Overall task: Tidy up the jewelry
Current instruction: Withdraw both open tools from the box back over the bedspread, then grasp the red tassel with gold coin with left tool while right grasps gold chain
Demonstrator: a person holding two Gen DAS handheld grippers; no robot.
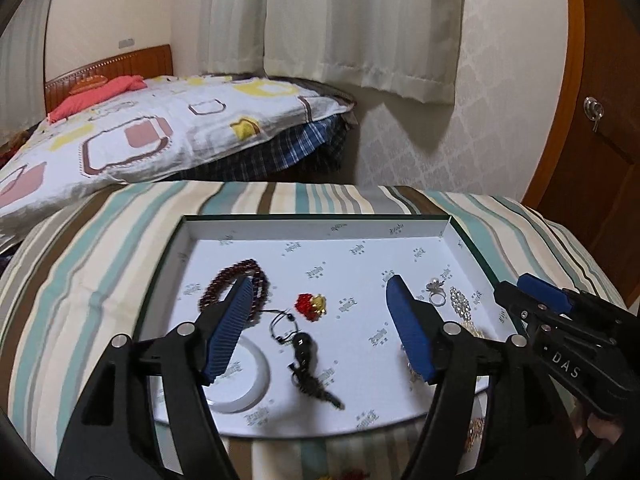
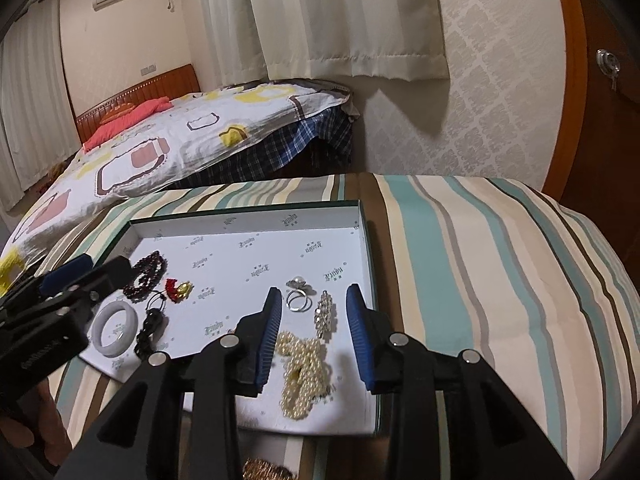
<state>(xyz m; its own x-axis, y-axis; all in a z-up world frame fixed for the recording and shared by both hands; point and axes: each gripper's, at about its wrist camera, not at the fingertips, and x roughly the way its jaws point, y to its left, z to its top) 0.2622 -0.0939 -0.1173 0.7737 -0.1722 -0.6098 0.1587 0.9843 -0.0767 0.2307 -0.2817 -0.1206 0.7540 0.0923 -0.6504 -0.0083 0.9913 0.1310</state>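
Left gripper (image 1: 320,308) hanging open over the black beaded cord (image 1: 308,360), right gripper (image 2: 314,312) gaping above the pearl strand (image 2: 304,372), nothing being gripped

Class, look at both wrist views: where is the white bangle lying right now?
The white bangle lies in the tray, near its front-left corner in the right wrist view, beside the black beaded piece and just below the dark red bead string.

In the upper left we see a bed (image 1: 160,128) with a patterned quilt, cream curtains (image 1: 340,24) top centre, and a wooden door (image 1: 600,120) at right.
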